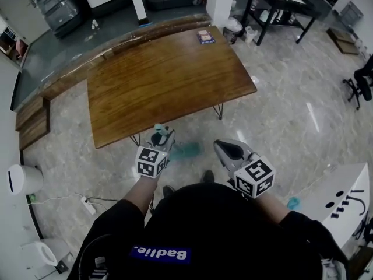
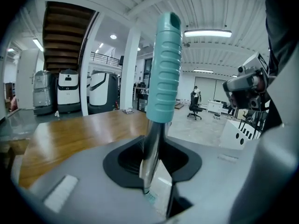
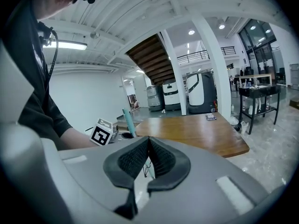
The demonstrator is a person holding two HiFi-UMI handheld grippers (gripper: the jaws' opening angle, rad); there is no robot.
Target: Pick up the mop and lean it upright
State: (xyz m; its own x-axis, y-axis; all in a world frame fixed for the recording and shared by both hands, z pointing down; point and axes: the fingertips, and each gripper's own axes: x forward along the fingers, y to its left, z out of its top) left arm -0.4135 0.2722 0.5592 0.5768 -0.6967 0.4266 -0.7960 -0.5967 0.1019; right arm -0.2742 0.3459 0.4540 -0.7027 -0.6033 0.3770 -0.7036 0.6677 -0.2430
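The mop's handle stands nearly upright between the jaws of my left gripper (image 2: 152, 146), which is shut on its metal shaft (image 2: 150, 148). The ribbed teal grip (image 2: 163, 69) rises above the jaws. In the head view the left gripper (image 1: 162, 134) is just in front of the person's body, the grip's tip (image 1: 158, 127) pokes up from it, and the teal mop head (image 1: 185, 151) lies on the floor below, by the table's near edge. My right gripper (image 1: 220, 146) hovers to the right of the mop, apart from it. Its jaws (image 3: 148, 141) meet with nothing between them.
A large wooden table (image 1: 169, 80) on hairpin legs stands straight ahead, with a small book (image 1: 205, 37) at its far edge. A white round appliance (image 1: 23, 179) and a power strip (image 1: 88, 206) lie at the left. A white board (image 1: 344, 197) is at the right, a black desk (image 1: 280, 4) behind.
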